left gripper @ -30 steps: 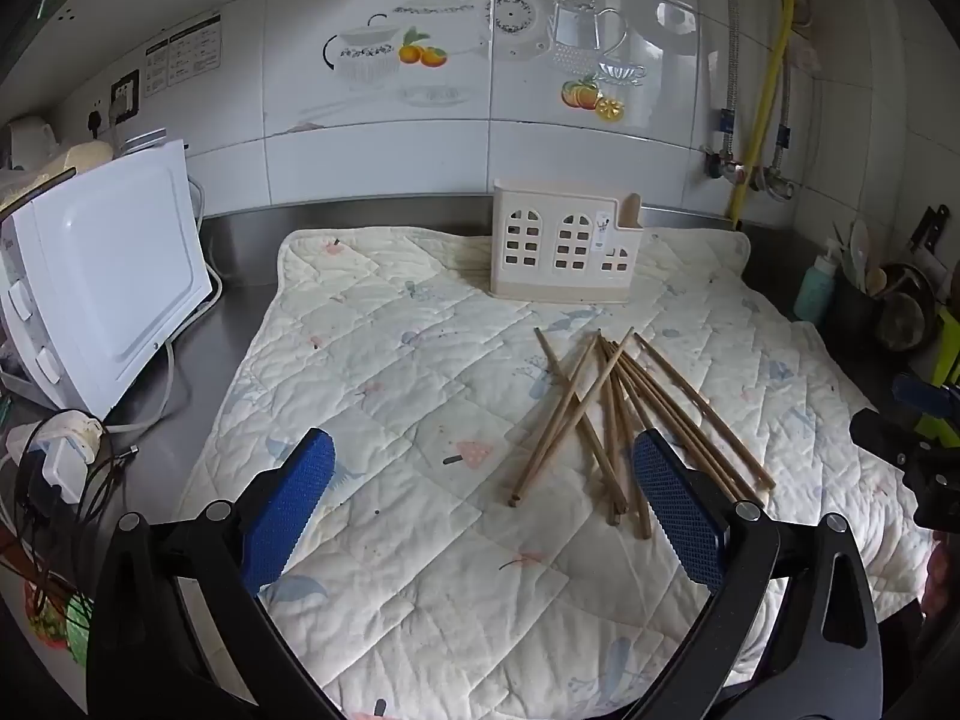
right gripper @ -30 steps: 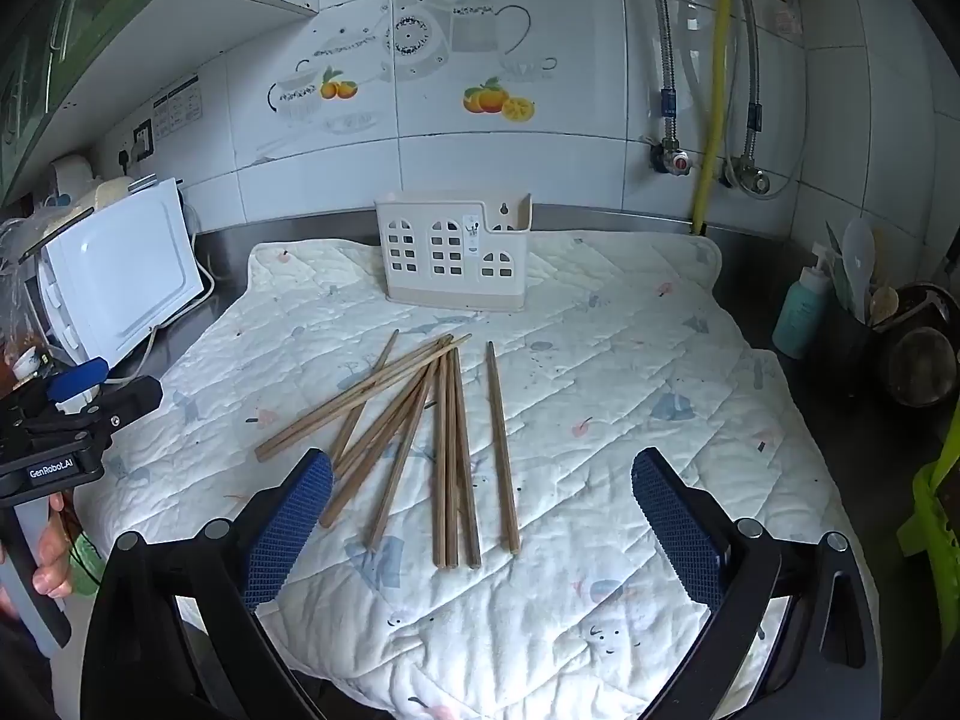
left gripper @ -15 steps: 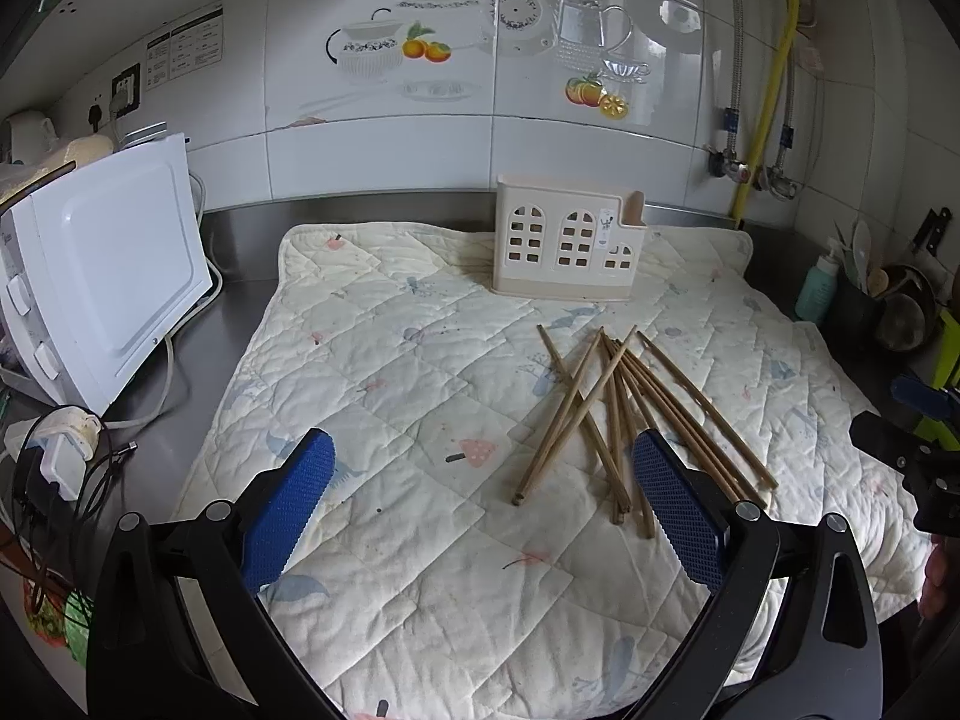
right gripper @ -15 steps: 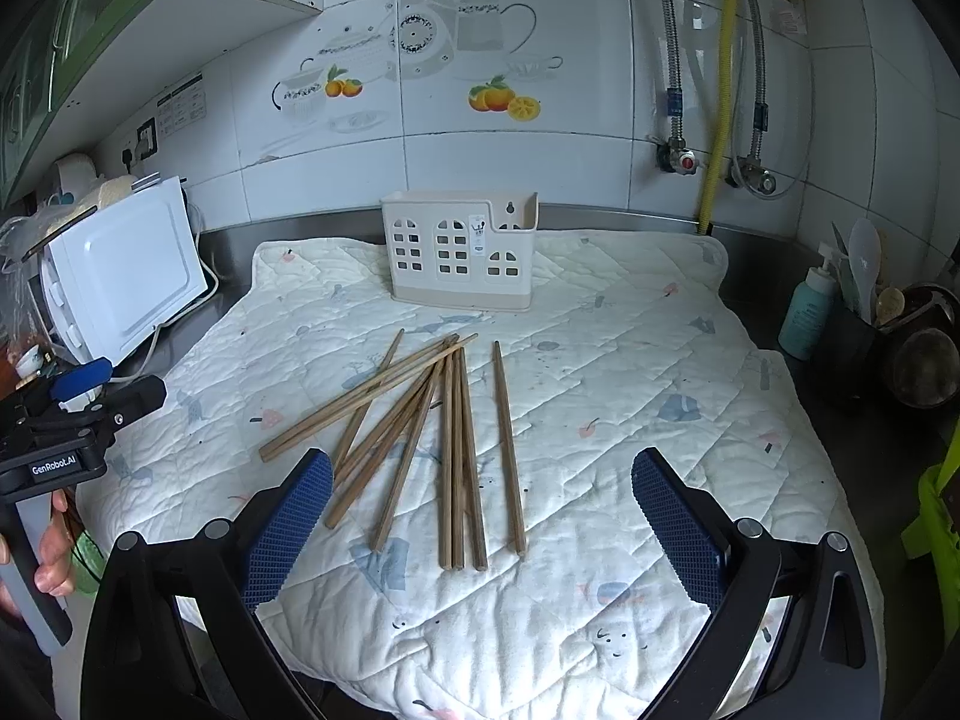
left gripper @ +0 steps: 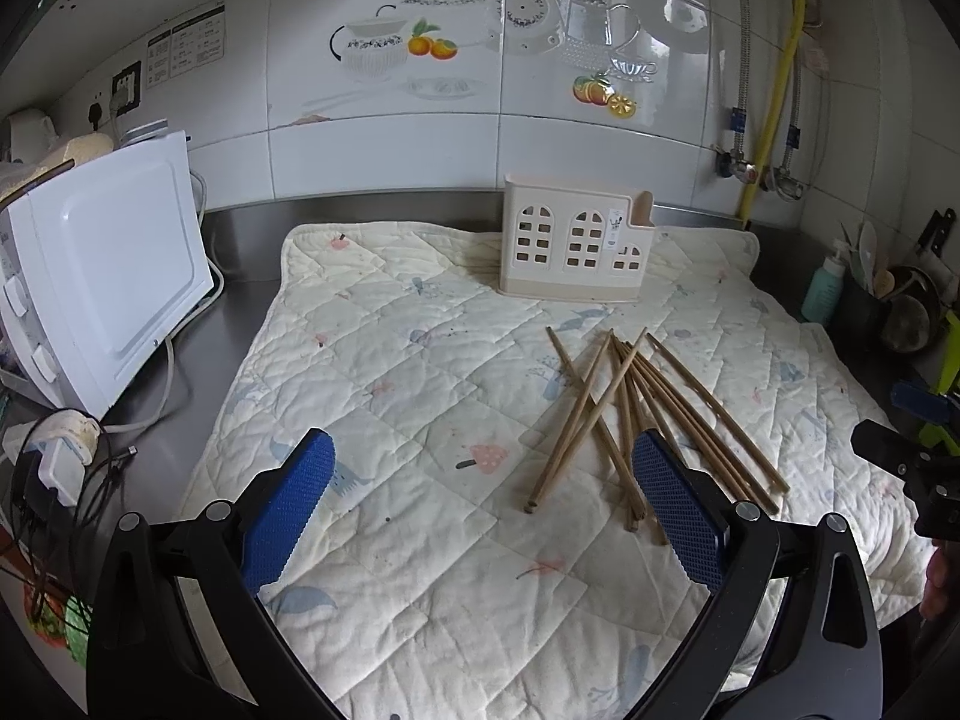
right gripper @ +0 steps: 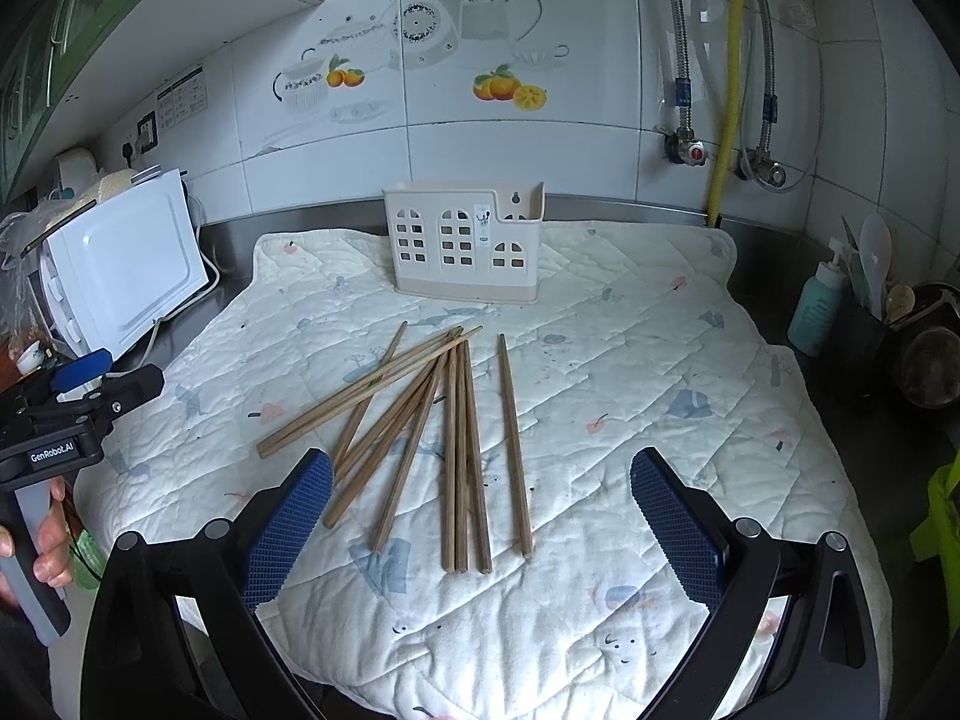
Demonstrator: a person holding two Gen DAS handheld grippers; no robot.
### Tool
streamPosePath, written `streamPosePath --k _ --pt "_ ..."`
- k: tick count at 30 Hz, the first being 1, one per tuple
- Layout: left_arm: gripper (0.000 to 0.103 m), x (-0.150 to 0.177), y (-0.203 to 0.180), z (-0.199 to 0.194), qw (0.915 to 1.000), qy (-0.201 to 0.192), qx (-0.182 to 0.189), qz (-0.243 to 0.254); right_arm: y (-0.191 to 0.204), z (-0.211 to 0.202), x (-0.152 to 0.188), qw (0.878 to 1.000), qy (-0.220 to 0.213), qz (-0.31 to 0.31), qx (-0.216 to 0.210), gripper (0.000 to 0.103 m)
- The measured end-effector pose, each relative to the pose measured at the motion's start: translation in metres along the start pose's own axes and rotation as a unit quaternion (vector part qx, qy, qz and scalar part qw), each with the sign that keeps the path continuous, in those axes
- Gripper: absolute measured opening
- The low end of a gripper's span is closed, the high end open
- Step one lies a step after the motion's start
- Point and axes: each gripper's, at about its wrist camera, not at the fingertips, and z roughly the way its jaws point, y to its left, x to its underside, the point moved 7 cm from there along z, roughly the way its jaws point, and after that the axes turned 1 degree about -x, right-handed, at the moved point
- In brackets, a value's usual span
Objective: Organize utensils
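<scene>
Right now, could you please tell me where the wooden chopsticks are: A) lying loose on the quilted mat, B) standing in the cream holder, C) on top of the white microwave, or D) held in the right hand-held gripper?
A: the chopsticks lie scattered on the quilted mat, in front of the cream holder.

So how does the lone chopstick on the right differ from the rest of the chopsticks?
The lone chopstick lies apart, touching nothing; the chopstick pile overlaps and crosses. The lone chopstick points straight toward the utensil holder; many in the chopstick pile slant left. Both are brown wood, flat on the quilted mat, ungrasped.
</scene>
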Motion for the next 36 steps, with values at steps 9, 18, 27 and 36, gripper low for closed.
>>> streamPosePath --k 9,18,27,36 --pt "0.097 -0.005 0.008 0.009 0.9998 -0.014 -0.006 0.013 -0.004 0.009 0.000 1.000 0.004 -0.001 0.006 0.096" --pt "0.085 0.004 -0.001 0.030 0.9973 0.014 0.056 0.045 -0.015 0.025 0.006 1.000 0.018 0.002 0.005 0.091" --pt "0.054 0.019 -0.029 0.063 0.9863 0.058 0.127 0.087 -0.020 0.049 0.016 0.999 0.042 0.009 -0.013 0.074" --pt "0.035 0.032 -0.039 0.105 0.9779 0.107 0.160 0.082 -0.027 0.073 0.020 0.997 0.061 0.026 -0.024 0.056"
